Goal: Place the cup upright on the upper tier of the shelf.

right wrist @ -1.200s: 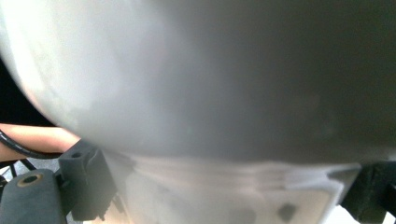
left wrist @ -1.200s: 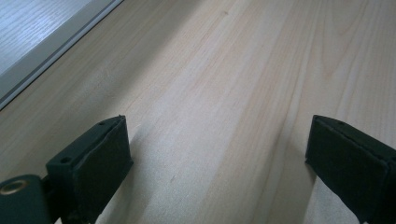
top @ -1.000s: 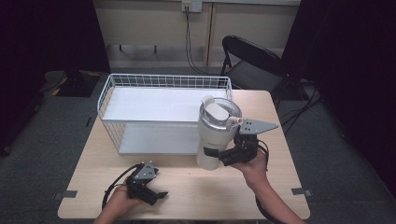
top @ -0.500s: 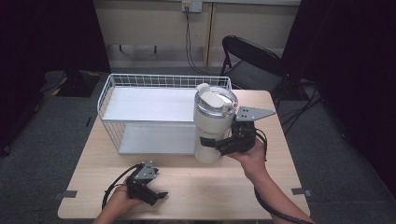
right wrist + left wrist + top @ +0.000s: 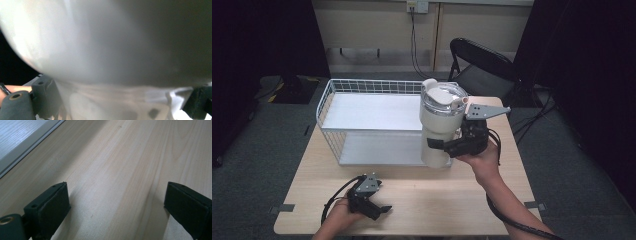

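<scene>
A tall white tumbler (image 5: 438, 125) with a clear lid is held upright above the table, at the right front corner of the wire basket (image 5: 332, 125). My right gripper (image 5: 447, 146) is shut on the tumbler's lower body, and its jaws press both sides of the cup (image 5: 105, 50) in the right gripper view. My left gripper (image 5: 377, 210) rests low at the table's front left, open, with bare wood between its black pads (image 5: 53, 207).
The white wire basket holds a white shelf board (image 5: 372, 112) and stands on the back half of the wooden table (image 5: 437, 200). A black folding chair (image 5: 477, 65) stands behind the table's right side. Cables hang from a wall socket (image 5: 417, 6).
The right gripper has lifted the tumbler and carried it left and toward the basket. The left gripper has stayed in place.
</scene>
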The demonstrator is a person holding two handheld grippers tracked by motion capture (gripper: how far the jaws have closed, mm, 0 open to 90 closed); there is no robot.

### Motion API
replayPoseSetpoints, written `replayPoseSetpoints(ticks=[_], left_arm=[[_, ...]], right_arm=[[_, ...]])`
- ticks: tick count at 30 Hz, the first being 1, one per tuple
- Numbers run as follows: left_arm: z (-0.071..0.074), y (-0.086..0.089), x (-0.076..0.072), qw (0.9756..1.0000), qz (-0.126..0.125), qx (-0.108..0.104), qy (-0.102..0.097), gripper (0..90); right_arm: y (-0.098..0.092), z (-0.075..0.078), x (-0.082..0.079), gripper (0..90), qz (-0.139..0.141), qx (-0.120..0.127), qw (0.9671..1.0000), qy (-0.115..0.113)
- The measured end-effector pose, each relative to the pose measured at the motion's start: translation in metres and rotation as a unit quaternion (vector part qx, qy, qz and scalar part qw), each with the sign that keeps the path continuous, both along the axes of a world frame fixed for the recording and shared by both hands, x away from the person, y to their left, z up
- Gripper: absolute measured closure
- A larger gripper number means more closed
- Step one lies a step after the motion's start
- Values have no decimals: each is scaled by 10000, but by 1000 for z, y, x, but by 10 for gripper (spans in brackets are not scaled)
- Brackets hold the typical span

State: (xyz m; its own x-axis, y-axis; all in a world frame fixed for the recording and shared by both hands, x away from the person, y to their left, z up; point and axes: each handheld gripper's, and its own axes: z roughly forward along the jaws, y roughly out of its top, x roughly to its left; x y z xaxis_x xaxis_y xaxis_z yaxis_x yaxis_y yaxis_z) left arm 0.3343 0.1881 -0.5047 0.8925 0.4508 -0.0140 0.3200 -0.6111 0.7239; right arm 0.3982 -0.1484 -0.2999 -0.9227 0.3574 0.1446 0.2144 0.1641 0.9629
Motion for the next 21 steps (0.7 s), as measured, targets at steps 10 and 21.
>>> replayPoseSetpoints(ticks=[10,21], left_arm=[[0,0,0,10000,-2,-4,7,54],[0,0,0,10000,-4,1,7,54]], right_arm=[[5,19,5,99,-44,-47,10000,42],[16,35,13,99,-86,-95,9999,-14]])
